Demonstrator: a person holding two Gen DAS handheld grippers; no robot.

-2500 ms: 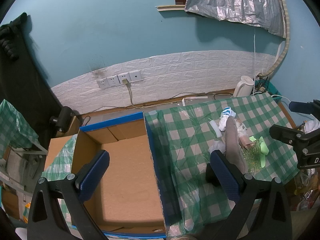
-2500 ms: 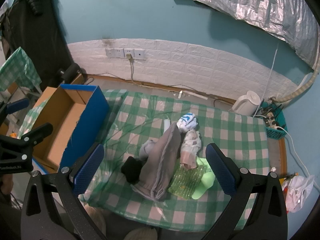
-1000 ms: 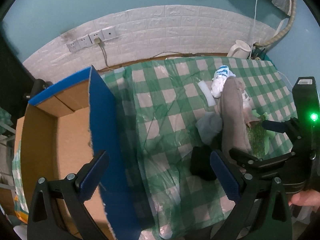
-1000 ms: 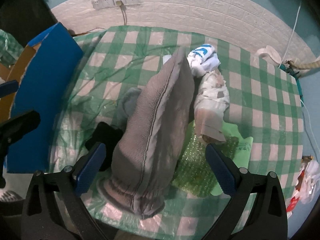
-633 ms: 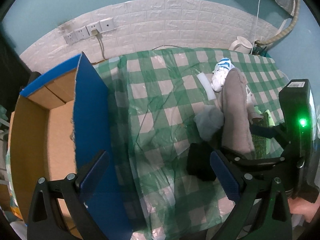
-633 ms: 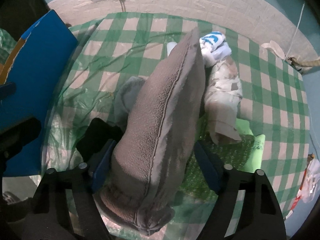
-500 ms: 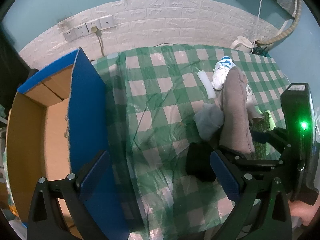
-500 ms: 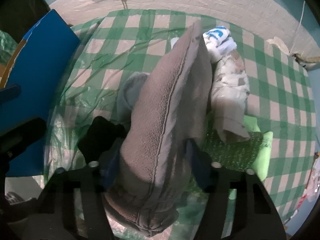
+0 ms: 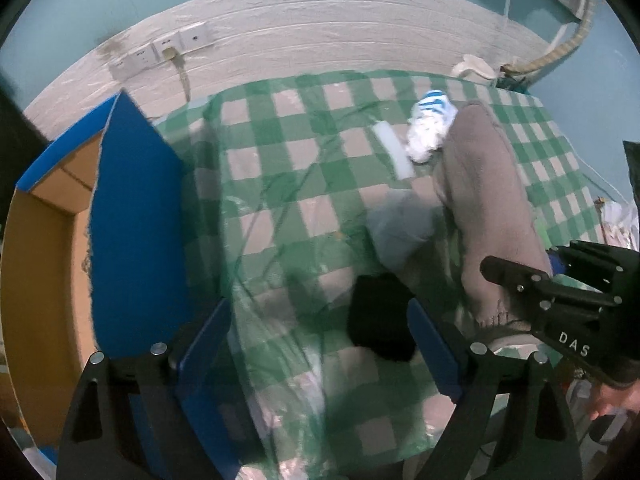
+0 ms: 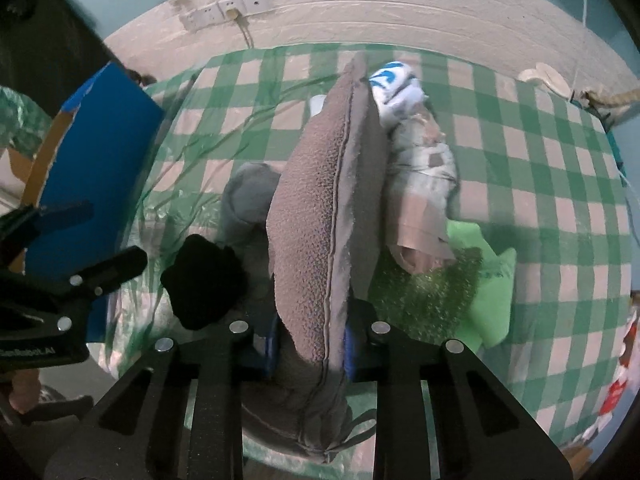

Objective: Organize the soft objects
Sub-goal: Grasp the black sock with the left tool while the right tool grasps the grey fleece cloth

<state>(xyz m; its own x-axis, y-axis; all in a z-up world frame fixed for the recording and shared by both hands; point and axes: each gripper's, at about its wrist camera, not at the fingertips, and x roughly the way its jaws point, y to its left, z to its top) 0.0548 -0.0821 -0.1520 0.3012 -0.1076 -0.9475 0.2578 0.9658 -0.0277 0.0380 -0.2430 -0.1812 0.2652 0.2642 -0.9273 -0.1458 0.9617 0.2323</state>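
Note:
A long grey cushion (image 10: 324, 208) stands on edge on the green checked table (image 10: 540, 168). My right gripper (image 10: 310, 344) is closing on its near end, and both blue pads press into the fabric. A black cloth (image 9: 380, 320) lies left of the cushion (image 9: 488, 208). My left gripper (image 9: 318, 344) hangs over the black cloth with its jaws wide and closing a little. The cloth sits beside the right finger (image 9: 432, 344), untouched. A pale grey cloth (image 9: 404, 232), a white-and-blue sock (image 10: 394, 88) and a beige patterned roll (image 10: 424, 192) crowd the cushion.
An open cardboard box with blue outer walls (image 9: 136, 220) stands off the table's left side. Green bubble wrap (image 10: 432, 292) and a light green sheet (image 10: 492, 292) lie right of the cushion. A white kettle (image 9: 474, 68) and wall sockets (image 9: 168, 48) are at the back.
The right jaws have closed from wide apart onto the cushion's near end. The left gripper has sunk toward the black cloth and its fingers have drawn in slightly.

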